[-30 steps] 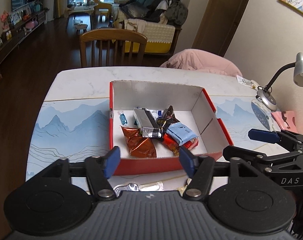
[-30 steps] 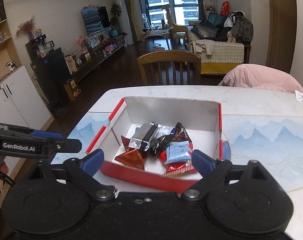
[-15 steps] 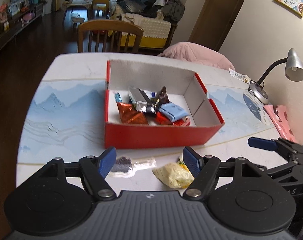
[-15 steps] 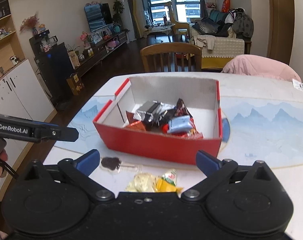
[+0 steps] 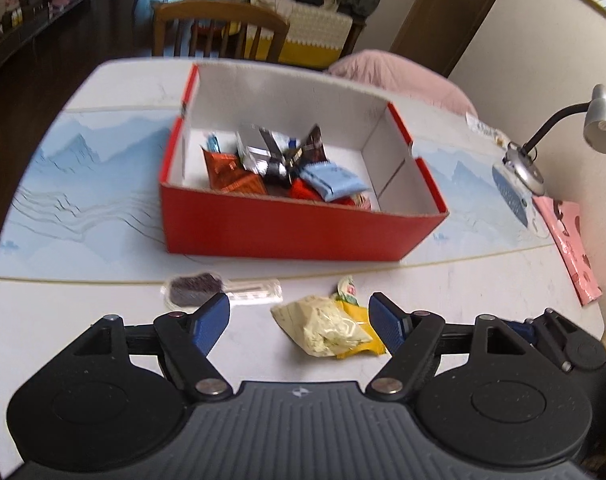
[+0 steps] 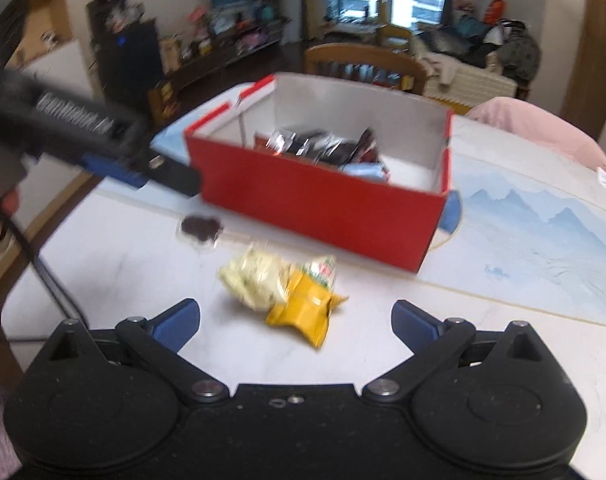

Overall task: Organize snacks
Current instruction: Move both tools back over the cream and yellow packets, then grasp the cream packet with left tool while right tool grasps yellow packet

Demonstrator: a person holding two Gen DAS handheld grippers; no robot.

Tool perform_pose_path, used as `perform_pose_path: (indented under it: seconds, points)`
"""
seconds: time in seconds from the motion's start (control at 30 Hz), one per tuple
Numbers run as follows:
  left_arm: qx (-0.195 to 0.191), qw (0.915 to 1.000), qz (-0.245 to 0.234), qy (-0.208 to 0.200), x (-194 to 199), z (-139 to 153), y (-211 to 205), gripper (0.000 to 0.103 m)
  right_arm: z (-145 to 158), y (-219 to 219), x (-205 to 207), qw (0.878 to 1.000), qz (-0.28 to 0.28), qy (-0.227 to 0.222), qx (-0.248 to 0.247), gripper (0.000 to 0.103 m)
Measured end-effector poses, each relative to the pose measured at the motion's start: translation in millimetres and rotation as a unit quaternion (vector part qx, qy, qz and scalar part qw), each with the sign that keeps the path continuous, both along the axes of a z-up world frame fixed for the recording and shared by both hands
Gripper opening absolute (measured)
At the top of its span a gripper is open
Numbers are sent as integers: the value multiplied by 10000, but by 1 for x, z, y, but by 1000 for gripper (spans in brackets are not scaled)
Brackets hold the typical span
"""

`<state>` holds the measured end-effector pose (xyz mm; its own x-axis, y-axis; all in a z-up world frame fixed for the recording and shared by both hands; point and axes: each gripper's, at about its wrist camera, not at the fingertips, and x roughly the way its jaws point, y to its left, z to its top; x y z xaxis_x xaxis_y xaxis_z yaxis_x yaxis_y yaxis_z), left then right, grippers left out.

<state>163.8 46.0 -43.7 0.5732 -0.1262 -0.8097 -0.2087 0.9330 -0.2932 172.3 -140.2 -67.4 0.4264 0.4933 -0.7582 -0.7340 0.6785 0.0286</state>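
A red box (image 5: 295,224) (image 6: 323,208) with white inner walls stands on the table and holds several wrapped snacks (image 5: 287,164). In front of it lie a pale yellow packet (image 5: 323,326) (image 6: 255,278), a yellow and green packet (image 5: 361,324) (image 6: 307,300) and a clear wrapper with a dark snack (image 5: 195,286) (image 6: 201,229). My left gripper (image 5: 299,324) is open, empty, just above the pale packet. My right gripper (image 6: 295,322) is open, empty, close behind the yellow packet. The left gripper's body also shows in the right wrist view (image 6: 103,148).
A blue mountain-print mat (image 5: 83,184) covers the table's middle. A desk lamp (image 5: 543,148) and a pink packet (image 5: 571,248) are at the right edge. A wooden chair (image 5: 219,28) and a pink cushion (image 5: 399,76) stand behind the table.
Both grippers have pulled back from the box toward the near table edge and dropped lower. The loose packets now lie between their fingers. Both stay open.
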Motion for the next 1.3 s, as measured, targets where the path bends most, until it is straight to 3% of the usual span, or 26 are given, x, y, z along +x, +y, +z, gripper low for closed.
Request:
perform_pose_path:
  seconds: [0.33, 0.77, 0.87, 1.03, 1.1, 1.3]
  points:
    - [-334, 9947, -10, 971, 48, -44, -19, 77, -21, -6, 23, 9985, 315, 354, -271, 101]
    - [51, 9881, -105, 1537, 85, -79, -40, 75, -37, -1, 43, 9951, 666, 532, -509, 99]
    - [-101, 9870, -50, 1604, 85, -83, -35, 62, -41, 8, 46, 9932, 889, 420, -630, 97]
    - [-193, 9862, -41, 1644, 80, -87, -31, 55, -47, 24, 53, 9890, 1271, 266, -710, 94]
    - [-215, 9856, -41, 1675, 76, -88, -29, 42, -50, 32, 56, 9864, 1427, 220, -781, 93]
    - [-325, 9864, 102, 1609, 59, -89, -15, 36, -61, 49, 58, 9771, 1907, 137, -935, 85]
